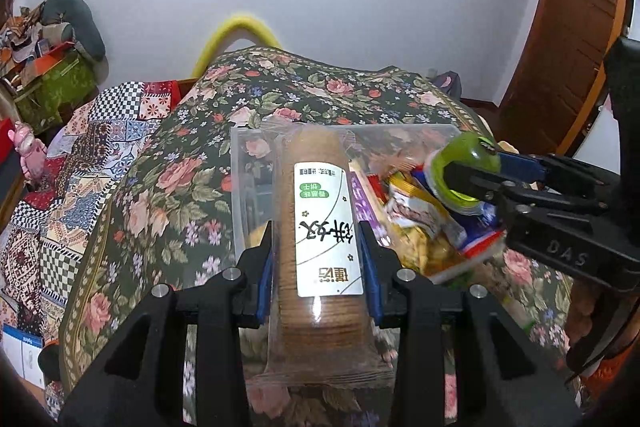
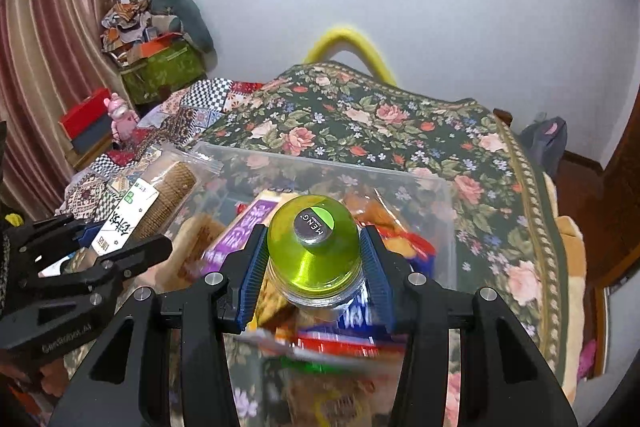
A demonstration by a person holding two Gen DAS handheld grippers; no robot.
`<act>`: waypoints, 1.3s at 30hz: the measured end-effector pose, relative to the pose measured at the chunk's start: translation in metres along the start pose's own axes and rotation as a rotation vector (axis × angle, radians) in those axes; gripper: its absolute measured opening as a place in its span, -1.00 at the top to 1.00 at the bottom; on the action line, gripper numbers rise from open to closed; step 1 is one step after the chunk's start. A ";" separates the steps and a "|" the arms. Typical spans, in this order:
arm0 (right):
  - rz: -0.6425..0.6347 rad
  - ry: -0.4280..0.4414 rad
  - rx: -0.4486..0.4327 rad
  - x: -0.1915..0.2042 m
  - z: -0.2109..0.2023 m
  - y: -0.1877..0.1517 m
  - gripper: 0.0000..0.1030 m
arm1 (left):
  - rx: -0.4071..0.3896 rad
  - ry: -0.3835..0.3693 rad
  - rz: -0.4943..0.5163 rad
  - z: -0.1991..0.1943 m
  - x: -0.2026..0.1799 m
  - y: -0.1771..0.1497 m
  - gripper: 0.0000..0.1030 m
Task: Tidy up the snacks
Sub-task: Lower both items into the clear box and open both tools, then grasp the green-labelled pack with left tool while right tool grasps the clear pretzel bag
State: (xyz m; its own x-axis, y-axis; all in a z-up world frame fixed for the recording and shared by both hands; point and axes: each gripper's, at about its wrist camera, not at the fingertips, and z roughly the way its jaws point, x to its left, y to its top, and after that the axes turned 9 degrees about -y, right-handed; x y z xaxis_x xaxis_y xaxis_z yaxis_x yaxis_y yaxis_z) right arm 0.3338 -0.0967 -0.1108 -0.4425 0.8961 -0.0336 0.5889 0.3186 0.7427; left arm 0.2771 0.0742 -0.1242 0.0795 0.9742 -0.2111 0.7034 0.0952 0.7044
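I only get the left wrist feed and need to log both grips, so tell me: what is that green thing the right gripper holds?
Observer: A clear bottle with a green liquid, held bottom end toward the camera between the right gripper pads.
Operator: Is anything printed on it?
Observer: A round dark and green sticker on its end reads MENG.
Operator: What lies under it?
Observer: Snack packets in the clear plastic bin, a purple one nearest the bottle.
Operator: And my biscuit pack?
Observer: From the right wrist view, the biscuit pack in the left gripper pokes over the bin's left edge.
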 end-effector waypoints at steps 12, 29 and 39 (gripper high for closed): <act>-0.018 0.001 0.071 0.014 0.039 0.016 0.15 | 0.056 -0.024 -0.051 0.036 0.023 0.014 0.29; -0.045 0.017 -0.024 0.005 -0.025 0.005 -0.02 | 0.003 -0.036 -0.023 -0.008 0.006 0.010 0.24; -0.025 -0.018 -0.001 -0.019 -0.056 -0.052 -0.35 | 0.009 -0.053 0.054 -0.042 -0.026 -0.025 -0.03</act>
State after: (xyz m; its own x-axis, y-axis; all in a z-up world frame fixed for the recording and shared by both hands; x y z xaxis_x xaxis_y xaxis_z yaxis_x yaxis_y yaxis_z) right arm 0.2736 -0.1474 -0.1119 -0.4448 0.8933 -0.0637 0.5775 0.3405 0.7420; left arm 0.2278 0.0553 -0.1076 0.1545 0.9658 -0.2083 0.7035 0.0405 0.7096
